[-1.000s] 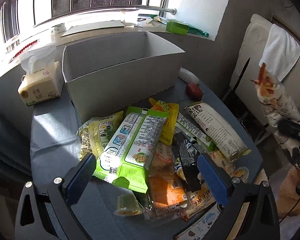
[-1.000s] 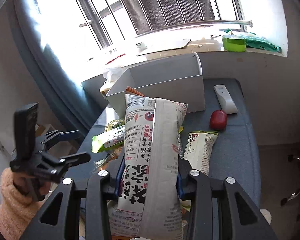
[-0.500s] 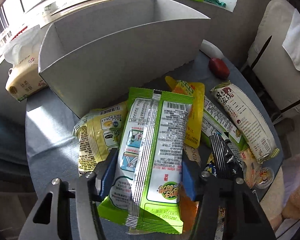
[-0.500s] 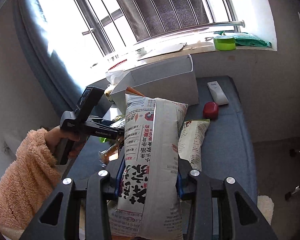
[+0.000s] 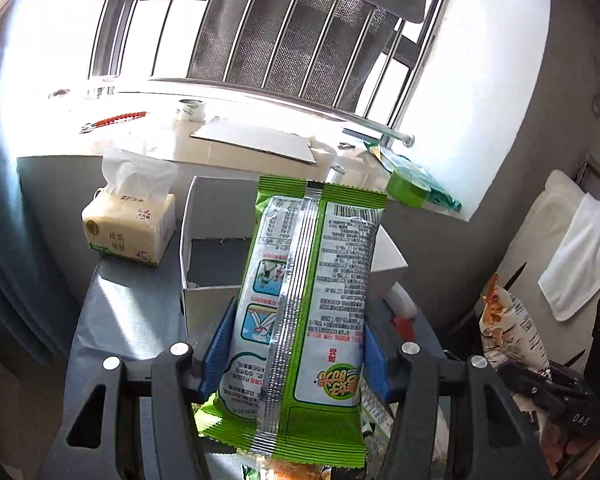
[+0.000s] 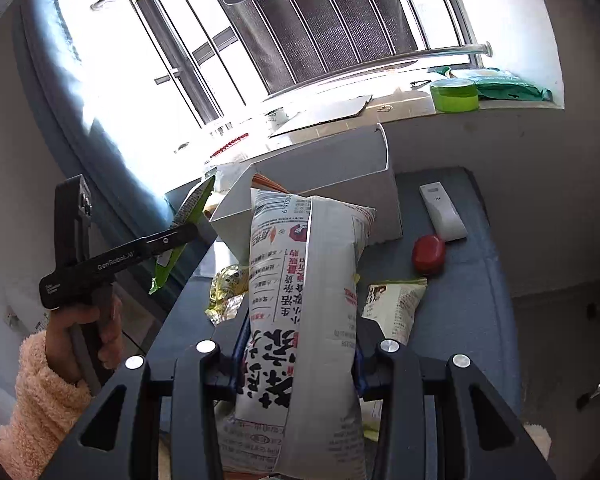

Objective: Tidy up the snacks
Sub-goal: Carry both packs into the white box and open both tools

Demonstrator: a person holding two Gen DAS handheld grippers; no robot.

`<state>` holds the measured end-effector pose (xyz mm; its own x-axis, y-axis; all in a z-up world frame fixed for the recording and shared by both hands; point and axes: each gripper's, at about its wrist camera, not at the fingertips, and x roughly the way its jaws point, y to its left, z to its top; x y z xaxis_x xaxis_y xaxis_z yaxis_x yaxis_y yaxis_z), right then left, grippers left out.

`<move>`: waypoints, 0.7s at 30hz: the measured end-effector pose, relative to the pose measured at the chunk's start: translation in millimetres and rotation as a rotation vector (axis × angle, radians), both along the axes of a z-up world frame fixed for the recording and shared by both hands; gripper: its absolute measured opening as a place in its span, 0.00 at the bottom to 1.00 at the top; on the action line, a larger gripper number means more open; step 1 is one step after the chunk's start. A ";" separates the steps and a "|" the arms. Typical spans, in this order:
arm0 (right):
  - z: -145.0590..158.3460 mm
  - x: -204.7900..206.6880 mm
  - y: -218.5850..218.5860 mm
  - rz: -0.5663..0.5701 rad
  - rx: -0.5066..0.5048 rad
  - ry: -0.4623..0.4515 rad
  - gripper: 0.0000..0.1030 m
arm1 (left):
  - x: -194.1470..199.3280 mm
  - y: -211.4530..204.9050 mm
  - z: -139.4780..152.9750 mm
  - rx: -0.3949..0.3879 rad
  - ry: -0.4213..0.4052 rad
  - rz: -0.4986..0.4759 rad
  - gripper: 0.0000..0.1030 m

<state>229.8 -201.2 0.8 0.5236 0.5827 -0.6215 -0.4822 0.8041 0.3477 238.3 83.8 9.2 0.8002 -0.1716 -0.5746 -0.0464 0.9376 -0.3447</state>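
The left gripper [image 5: 296, 354] is pinching a green and white plastic snack packet [image 5: 306, 312], holding it above the open white cardboard box [image 5: 204, 236], probably for dropping inside. The right gripper [image 6: 298, 354] is squeezing a white puffy snack bag [image 6: 300, 320] with black letters, waiting over the grey table [image 6: 460, 300].

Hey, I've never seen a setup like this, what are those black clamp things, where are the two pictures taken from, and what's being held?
No robot here: a person holds a two-finger gripper in each hand, each carrying a forward-looking camera. One picture comes from each.

The left gripper is shut on a green snack packet, lifted clear of the table. In the right view you see it from the side, with the person's hand and fuzzy sleeve.

The right gripper is shut on a white snack bag.

On the grey table are a white box, more snacks, a red object, a remote and a tissue pack.
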 end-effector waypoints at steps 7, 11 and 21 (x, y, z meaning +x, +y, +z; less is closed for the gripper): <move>8.2 135.8 68.6 -0.065 -0.150 0.044 0.42 | 92.0 32.9 5.6 -0.059 0.123 0.119 0.61; 4.5 191.6 95.8 -0.082 -0.191 0.058 0.42 | 129.1 37.7 -2.6 -0.063 0.161 0.124 0.61; -0.1 234.2 97.1 -0.119 -0.108 0.039 1.00 | 127.1 51.2 -16.9 -0.002 0.197 0.151 1.00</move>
